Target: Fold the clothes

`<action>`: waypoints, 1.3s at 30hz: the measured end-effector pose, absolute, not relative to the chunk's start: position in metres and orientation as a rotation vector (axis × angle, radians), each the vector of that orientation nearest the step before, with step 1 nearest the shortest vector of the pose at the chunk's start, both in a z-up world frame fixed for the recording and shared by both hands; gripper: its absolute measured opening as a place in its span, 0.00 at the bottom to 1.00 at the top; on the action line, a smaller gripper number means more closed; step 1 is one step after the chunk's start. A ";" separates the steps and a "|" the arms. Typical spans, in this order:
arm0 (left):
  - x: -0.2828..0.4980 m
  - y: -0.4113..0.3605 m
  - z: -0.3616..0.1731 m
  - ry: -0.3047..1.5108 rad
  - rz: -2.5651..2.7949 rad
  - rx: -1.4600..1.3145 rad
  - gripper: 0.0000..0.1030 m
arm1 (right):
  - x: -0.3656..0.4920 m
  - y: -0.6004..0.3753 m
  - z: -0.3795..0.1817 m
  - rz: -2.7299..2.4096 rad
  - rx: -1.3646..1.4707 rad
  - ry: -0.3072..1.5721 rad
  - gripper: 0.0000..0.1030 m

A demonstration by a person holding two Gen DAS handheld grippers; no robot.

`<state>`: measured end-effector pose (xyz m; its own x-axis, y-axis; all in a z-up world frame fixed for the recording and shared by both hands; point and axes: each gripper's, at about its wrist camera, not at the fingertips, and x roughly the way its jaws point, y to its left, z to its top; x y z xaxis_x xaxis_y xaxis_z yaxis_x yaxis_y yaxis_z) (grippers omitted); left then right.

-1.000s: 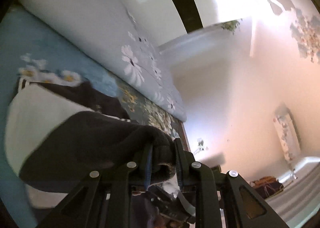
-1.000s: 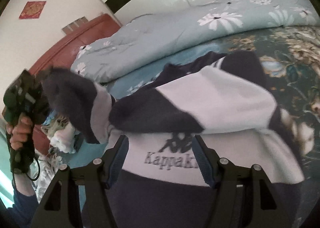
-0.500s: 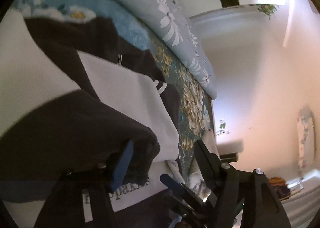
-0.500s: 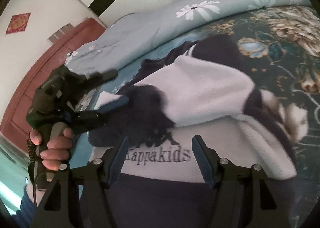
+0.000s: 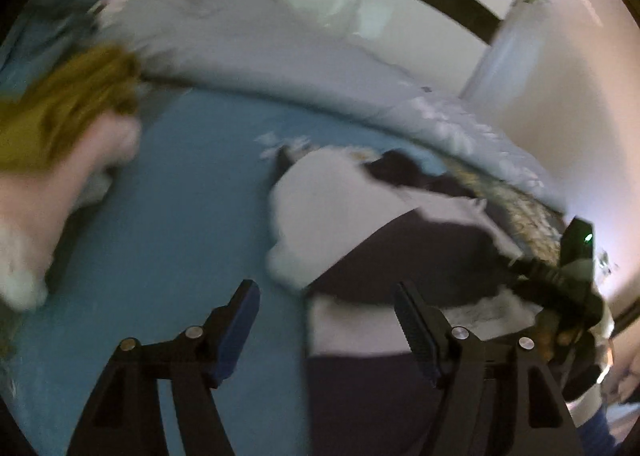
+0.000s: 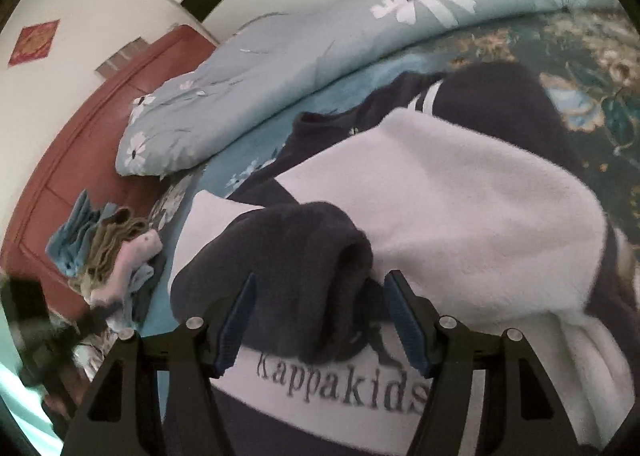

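Note:
A navy and white "Kappakids" sweater (image 6: 460, 192) lies on the bed, its dark sleeve (image 6: 288, 252) folded across the white chest. My right gripper (image 6: 320, 296) hovers open just over that sleeve's cuff; its pads do not press on it. In the blurred left wrist view the sweater (image 5: 344, 208) lies to the right. My left gripper (image 5: 324, 296) is over the sweater's left edge and the blue sheet, jaws opening, with nothing held between them. The right gripper's black body (image 5: 572, 280) shows at the right of that view.
A rolled blue floral duvet (image 6: 280, 56) runs along the back of the bed. A pile of small folded clothes (image 6: 108, 248) sits at the left by the red-brown headboard (image 6: 80, 128). A dark floral bedspread (image 6: 592, 68) lies to the right.
The left gripper carried the dark sleeve over the sweater, opened and let it go, then swung away left. The sleeve now rests on the chest. The right gripper dropped a little closer.

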<state>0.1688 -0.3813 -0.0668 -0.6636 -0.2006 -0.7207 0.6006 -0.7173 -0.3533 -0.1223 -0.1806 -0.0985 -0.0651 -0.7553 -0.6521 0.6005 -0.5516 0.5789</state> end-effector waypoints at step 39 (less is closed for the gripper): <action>0.045 -0.393 -0.082 0.867 -2.387 1.067 0.71 | -0.229 -0.138 -0.070 -2.059 1.322 0.019 0.23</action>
<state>0.0446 -0.3933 -0.0817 -0.6373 -0.0924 -0.7651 0.5617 -0.7354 -0.3791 -0.2285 -0.1385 -0.0697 -0.2519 -0.5312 -0.8089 0.5461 -0.7681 0.3344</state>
